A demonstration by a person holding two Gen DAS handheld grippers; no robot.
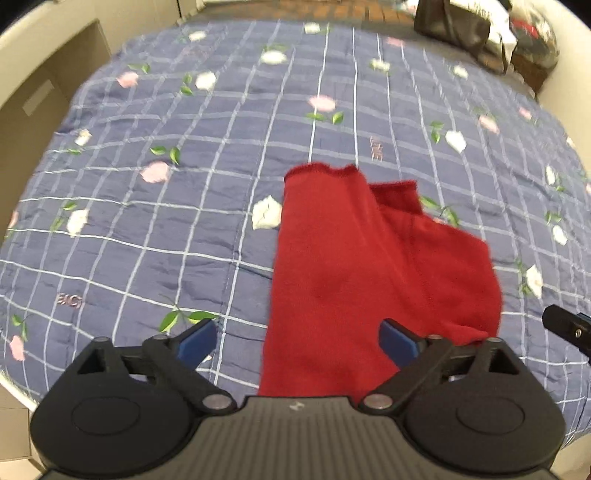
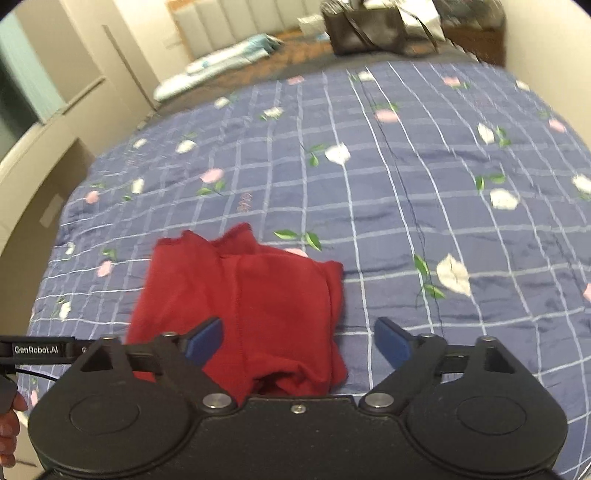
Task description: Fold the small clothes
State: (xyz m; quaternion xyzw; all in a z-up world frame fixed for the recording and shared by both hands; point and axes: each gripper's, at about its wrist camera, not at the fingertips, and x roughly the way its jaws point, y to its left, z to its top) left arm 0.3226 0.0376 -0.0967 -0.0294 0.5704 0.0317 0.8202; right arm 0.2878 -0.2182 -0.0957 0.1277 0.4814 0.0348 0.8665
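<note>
Now we hover both claws over the red garment lying partly folded on the blue checked bedspread, left gripper and right gripper each spread wide, pinching nothing.

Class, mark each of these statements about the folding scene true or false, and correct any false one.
1. The red garment lies on a blue checked quilt with flowers. True.
2. The left gripper is shut on the garment. False: its jaws stand open, holding nothing.
3. The right gripper is open. True.
4. The garment is spread out flat in a single layer. False: parts of it overlap.
5. A dark bag sits beyond the far edge of the quilt. True.
</note>
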